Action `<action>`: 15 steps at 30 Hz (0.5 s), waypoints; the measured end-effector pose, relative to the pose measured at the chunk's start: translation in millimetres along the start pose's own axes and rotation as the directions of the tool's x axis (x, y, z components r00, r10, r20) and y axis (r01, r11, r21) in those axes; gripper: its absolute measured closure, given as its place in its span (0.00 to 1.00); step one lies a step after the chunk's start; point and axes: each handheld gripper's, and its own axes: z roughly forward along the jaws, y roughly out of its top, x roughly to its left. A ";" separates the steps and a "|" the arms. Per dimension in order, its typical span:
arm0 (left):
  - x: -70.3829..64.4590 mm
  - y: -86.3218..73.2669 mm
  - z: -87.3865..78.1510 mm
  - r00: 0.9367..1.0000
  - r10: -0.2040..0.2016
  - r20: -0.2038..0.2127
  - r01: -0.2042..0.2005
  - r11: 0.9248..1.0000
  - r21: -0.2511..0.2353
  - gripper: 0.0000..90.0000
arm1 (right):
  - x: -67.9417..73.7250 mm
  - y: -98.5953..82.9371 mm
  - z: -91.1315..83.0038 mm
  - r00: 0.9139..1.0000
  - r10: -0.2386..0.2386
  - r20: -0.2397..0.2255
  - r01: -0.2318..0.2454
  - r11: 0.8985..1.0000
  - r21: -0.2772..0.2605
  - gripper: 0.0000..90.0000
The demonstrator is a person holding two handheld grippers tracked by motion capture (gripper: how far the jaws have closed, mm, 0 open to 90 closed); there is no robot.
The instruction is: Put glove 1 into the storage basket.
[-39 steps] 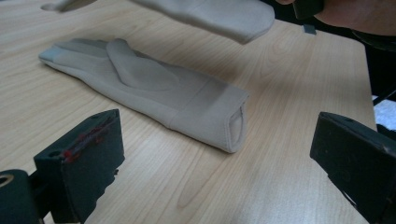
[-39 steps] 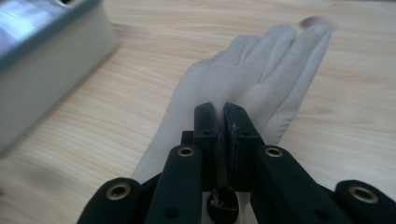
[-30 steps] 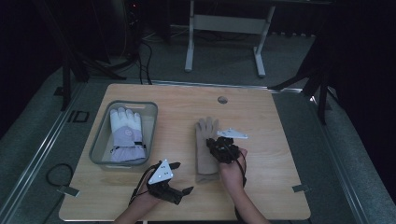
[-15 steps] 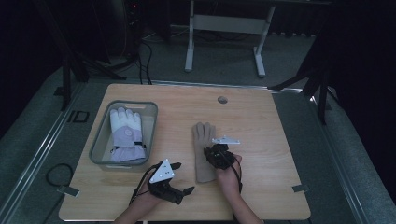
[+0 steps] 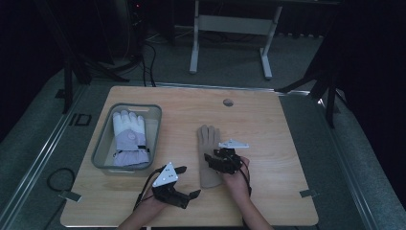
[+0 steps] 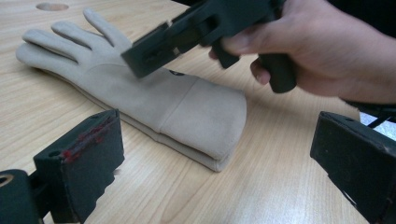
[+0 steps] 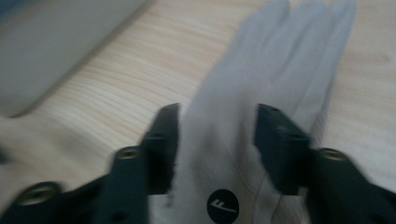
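Two gloves are present: a beige glove point(image 5: 209, 155) lying flat on the table point(image 5: 268, 124), fingers pointing away from the person, and a white and lilac glove point(image 5: 128, 139) resting inside the grey tray point(image 5: 99, 153) to its left.

The right tongs point(image 5: 215, 160) hover over the middle of the beige glove. In the right gripper view they point(image 7: 217, 140) stand part-open, one jaw to each side of the glove's palm point(image 7: 261, 107), with nothing gripped. The left tongs point(image 5: 184, 182) sit near the table's front edge, just beside the glove's cuff; in the left gripper view they point(image 6: 215, 154) are spread wide and empty, facing the cuff end point(image 6: 205, 126).

Risks, as judged:
- The jaws span only part of the glove's width. Closing now may pinch just the top layer, so the glove would sag or slip on lifting.
- The fabric looks soft and limp; a one-point grip may let it fold or drag along the table.
- The two tongs are near each other and could collide if both move to the cuff.

Markings: a round black badge point(image 7: 222, 206) on the beige glove bears a white slanted letter, seemingly "F". No other writing is legible.
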 end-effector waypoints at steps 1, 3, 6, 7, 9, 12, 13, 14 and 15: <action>-0.2 0.3 0.1 1.000 0.000 -0.004 0.000 1.000 -0.003 0.03 | -2.5 1.1 -3.2 1.000 -0.009 -0.025 0.009 1.000 -0.015 0.42; -0.2 0.7 0.5 1.000 0.001 -0.006 -0.001 1.000 -0.003 0.03 | -7.7 3.2 -8.2 0.995 -0.031 -0.098 0.029 0.999 -0.026 0.15; 0.0 1.1 1.5 1.000 0.014 -0.006 -0.014 1.000 -0.001 0.03 | -14.8 4.6 -14.4 0.981 -0.088 -0.173 0.086 0.996 -0.019 0.13; -0.4 1.3 2.1 0.999 0.034 -0.017 -0.034 0.999 0.007 0.03 | -17.4 4.2 -16.4 0.977 -0.112 -0.181 0.110 0.994 -0.021 0.15; -0.8 1.3 2.8 0.998 0.056 -0.030 -0.056 0.998 0.012 0.03 | -24.4 3.0 -19.0 0.962 -0.162 -0.221 0.158 0.987 -0.036 0.15; 1.1 1.4 4.2 1.000 0.029 -0.011 -0.029 0.999 0.012 0.04 | -36.4 1.4 -21.4 0.941 -0.217 -0.258 0.210 0.976 -0.055 0.17; 1.9 1.7 4.7 1.000 0.017 -0.004 -0.017 1.000 0.011 0.04 | -40.2 0.9 -22.5 0.938 -0.226 -0.263 0.217 0.974 -0.064 0.18; 2.1 1.7 5.2 1.000 0.007 0.000 -0.007 1.000 0.008 0.05 | -45.4 1.1 -23.9 0.927 -0.216 -0.306 0.208 0.976 -0.059 0.18; 2.5 2.0 5.8 1.000 -0.003 0.005 0.003 1.000 0.013 0.05 | -48.3 1.7 -24.7 0.922 -0.200 -0.332 0.195 0.980 -0.051 0.18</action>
